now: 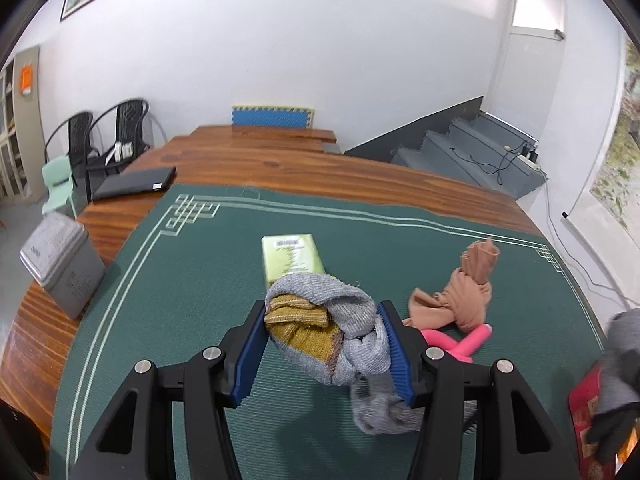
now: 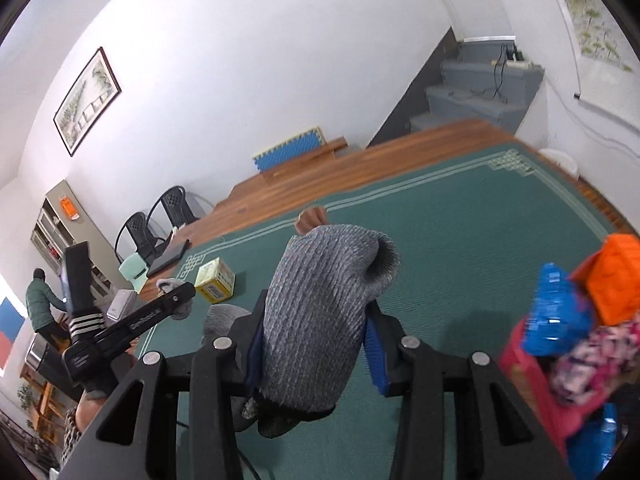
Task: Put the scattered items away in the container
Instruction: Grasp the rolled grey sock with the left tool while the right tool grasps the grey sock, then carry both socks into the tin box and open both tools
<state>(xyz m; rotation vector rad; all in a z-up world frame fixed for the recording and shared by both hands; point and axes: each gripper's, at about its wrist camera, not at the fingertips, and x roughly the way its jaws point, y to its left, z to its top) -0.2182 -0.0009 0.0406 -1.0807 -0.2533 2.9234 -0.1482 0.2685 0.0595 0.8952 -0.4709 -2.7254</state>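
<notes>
My left gripper is shut on a rolled grey and mustard sock bundle, held just above the green mat. A grey knit sock stands upright between the blue pads of my right gripper, which is shut on it. The red container sits at the mat's right edge, close to the right gripper. It holds a blue packet, an orange item and floral cloth. In the left wrist view the container shows at the far right, partly hidden.
On the mat lie a green tissue pack, a tan stocking and a pink object. A grey tin box and a black laptop rest on the wooden table. A person stands in the far background.
</notes>
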